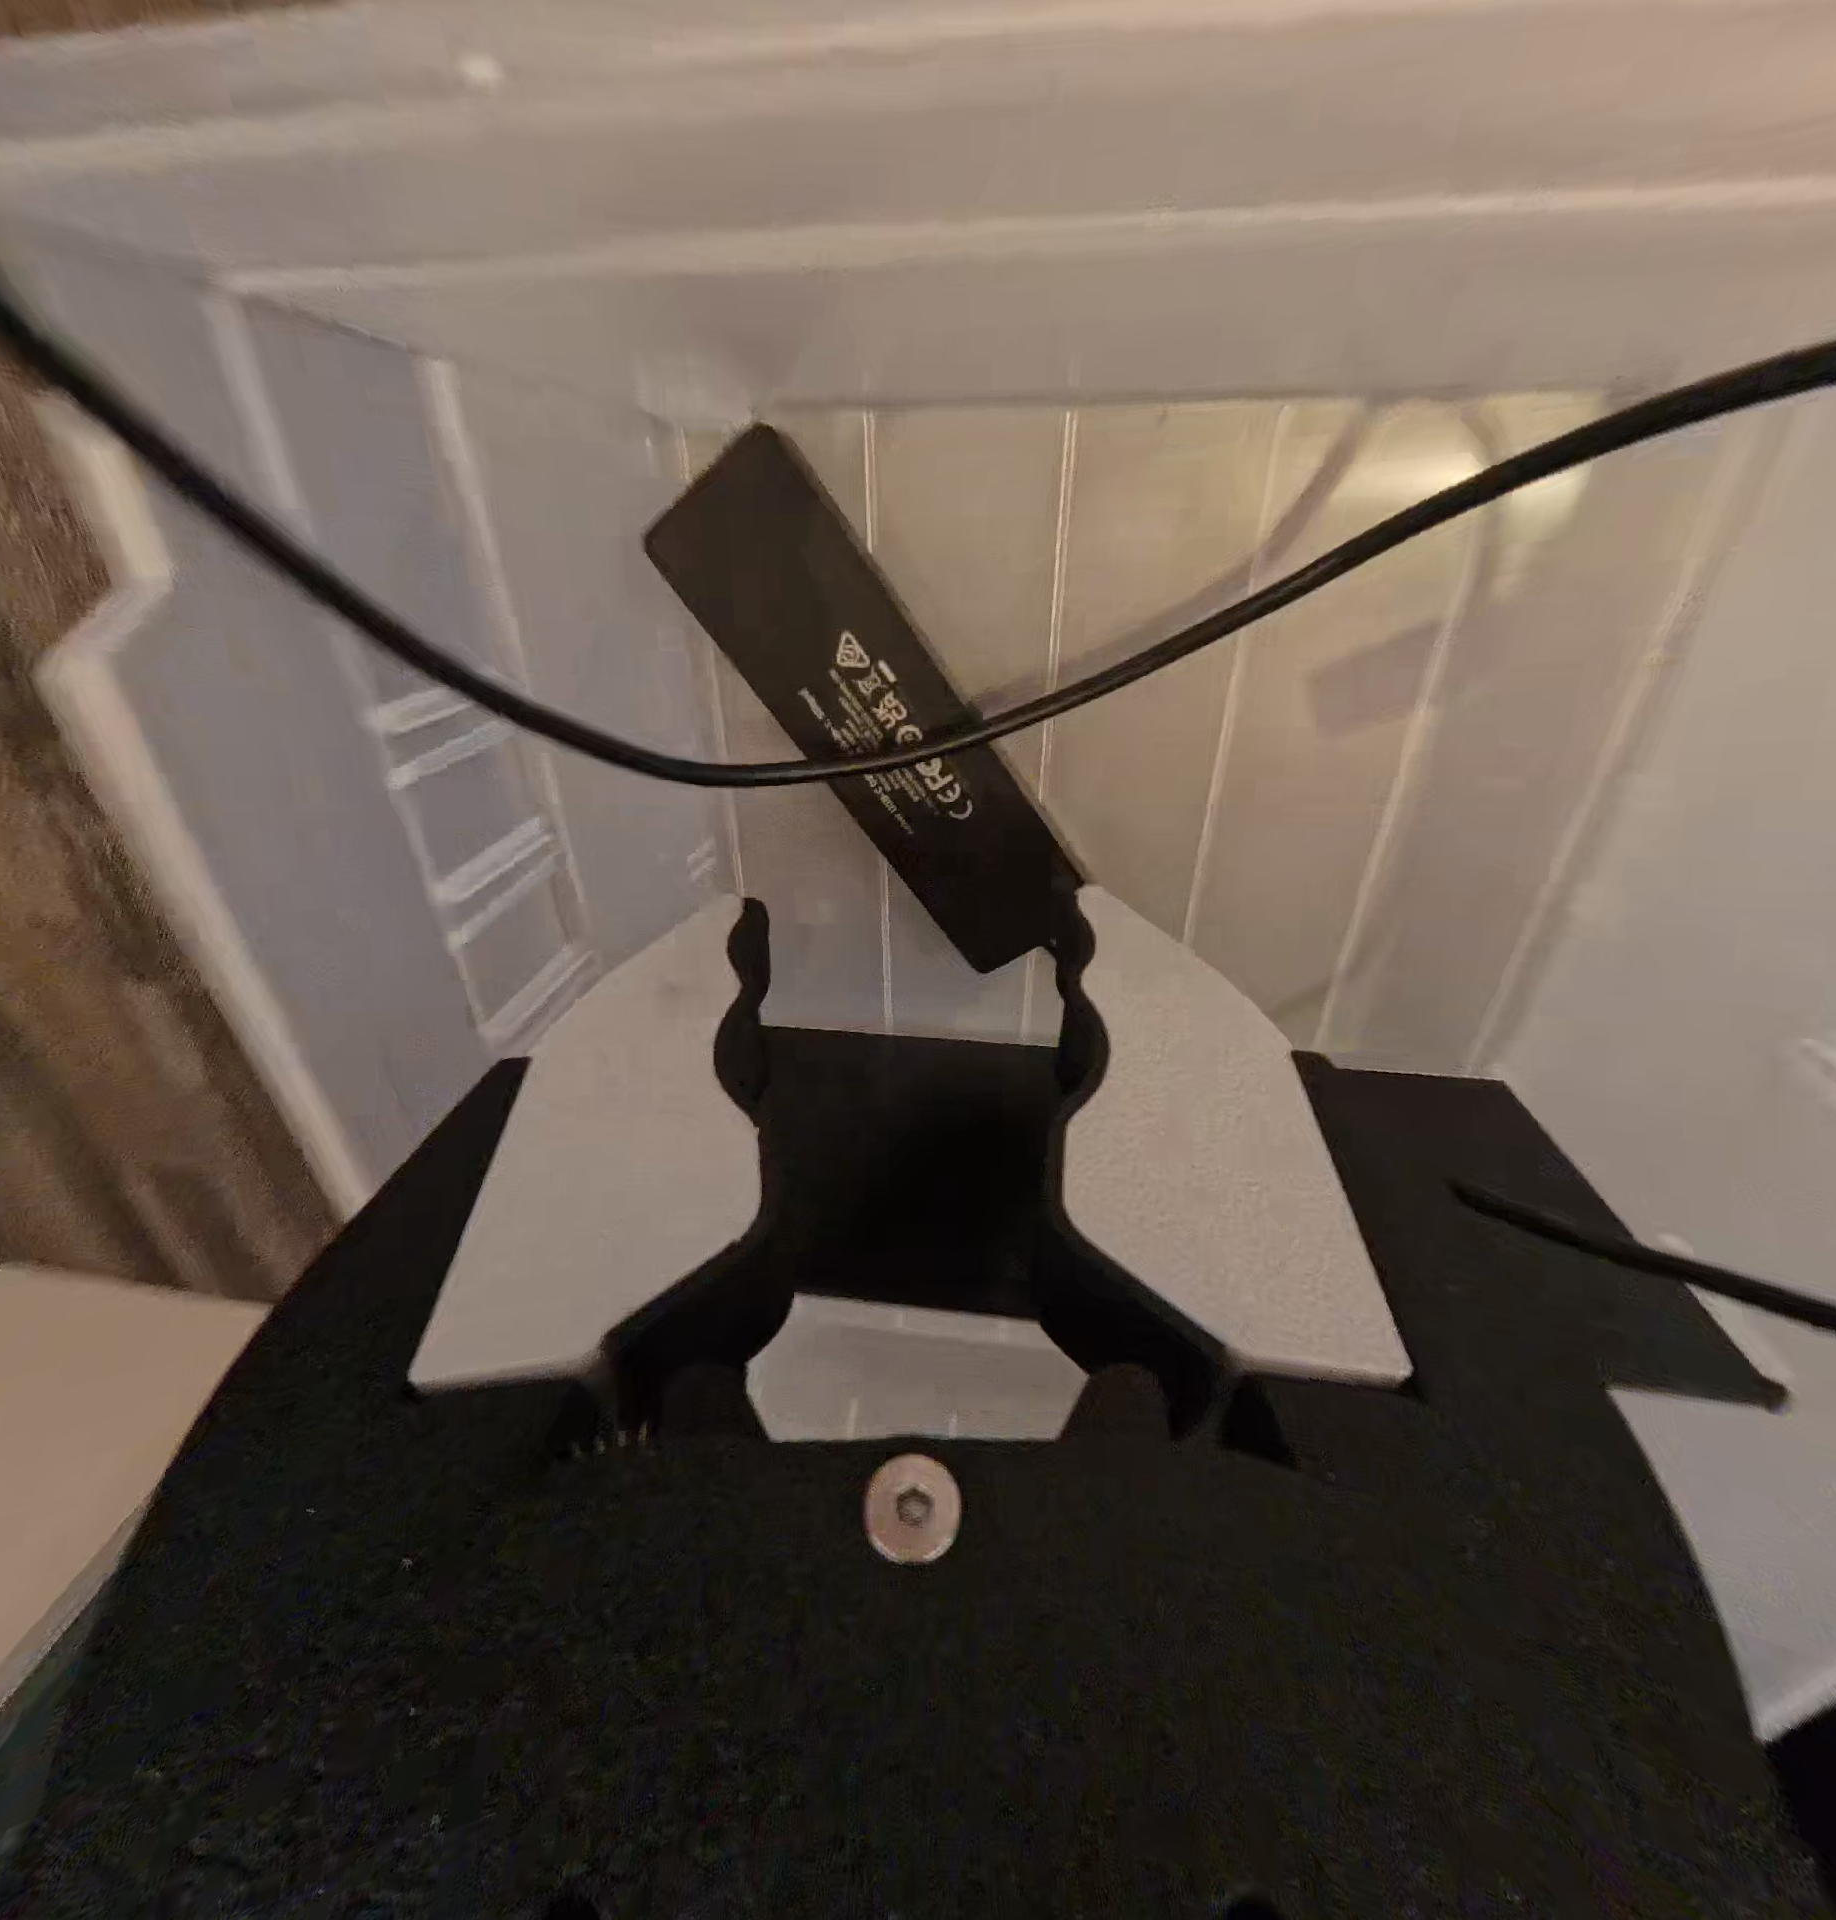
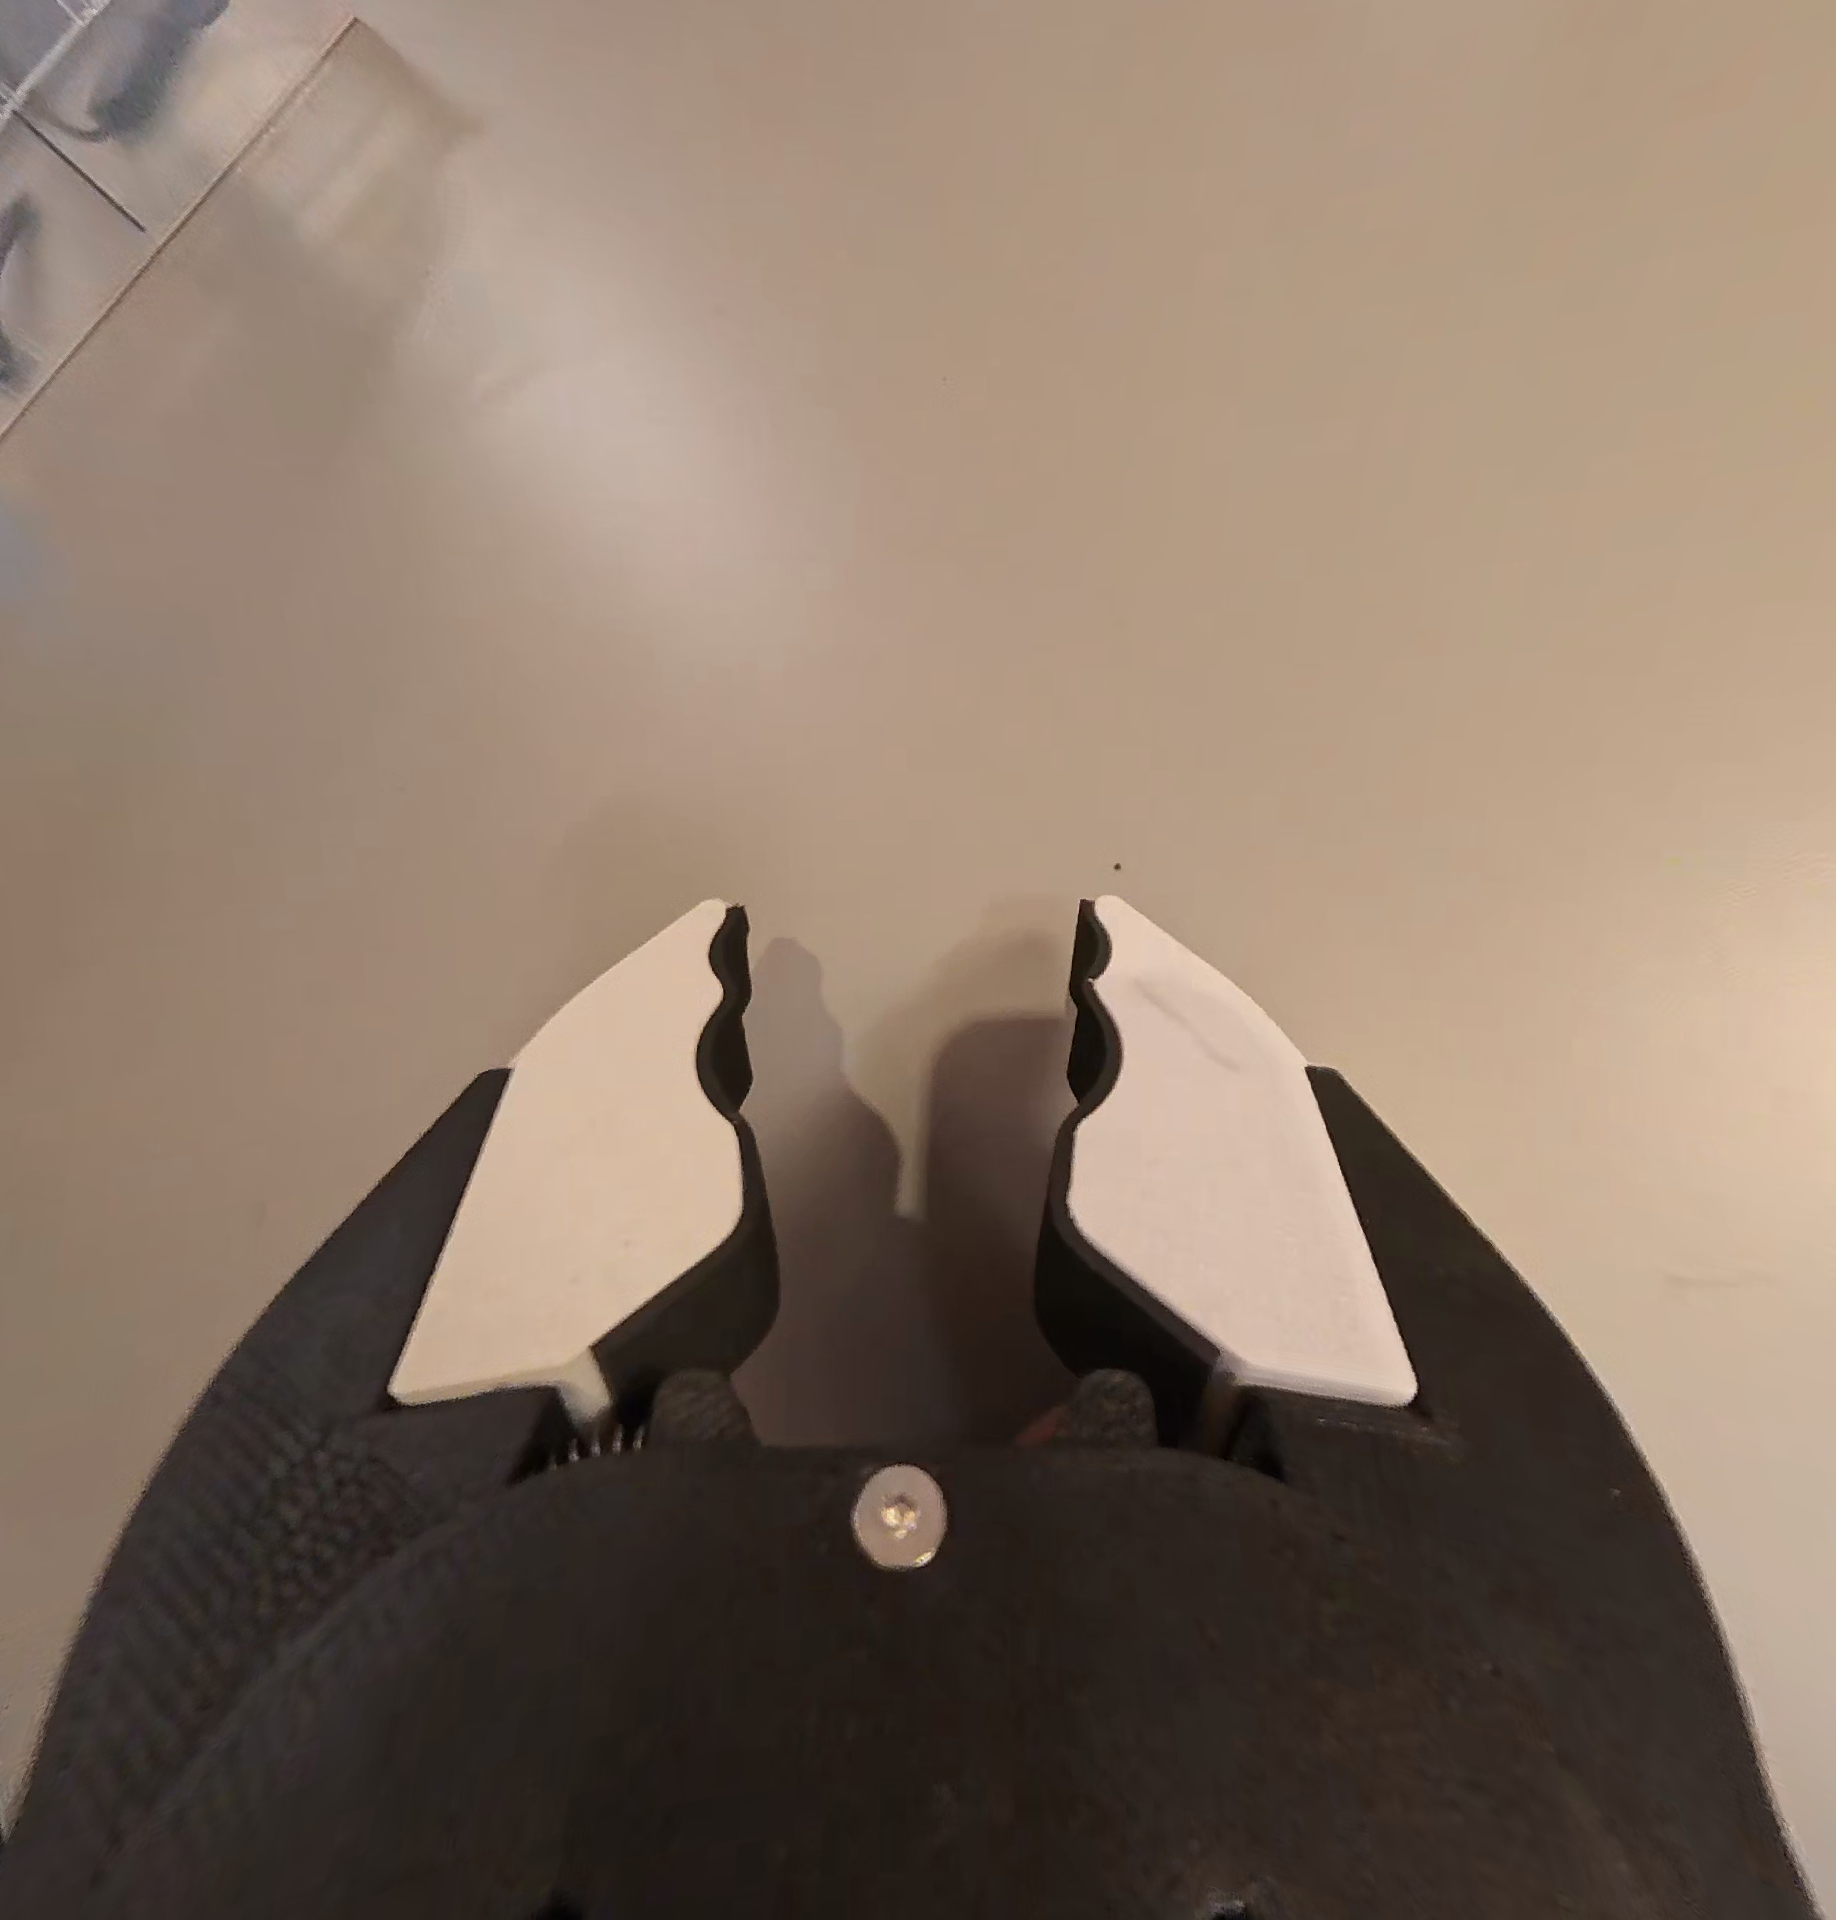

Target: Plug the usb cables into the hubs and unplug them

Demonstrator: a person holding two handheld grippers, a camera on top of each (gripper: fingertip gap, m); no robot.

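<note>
A black USB hub point(image 1: 852, 686) shows in the left wrist view, tilted, its printed underside facing me. Its near end lies against the right fingertip of my left gripper point(image 1: 909, 914), whose jaws stand apart. A thin black cable point(image 1: 478, 686) sags across the hub from upper left to upper right. A flat black piece point(image 1: 1516, 1299) lies under the fingers, with a second black cable point(image 1: 1672, 1278) running off to the right. My right gripper point(image 2: 914, 920) is open and empty above a beige table point(image 2: 1101, 468).
A translucent plastic bin point(image 1: 997, 312) with ribbed walls fills the left wrist view behind the hub. Brown carpet point(image 1: 41, 831) shows at the left. In the right wrist view a bin corner point(image 2: 218, 135) with dark cables inside sits at the top left. The left gripper's tips are roughly 65 centimeters from the right gripper's. My left tips are roughly 4 centimeters from the black USB hub point(image 1: 852, 686).
</note>
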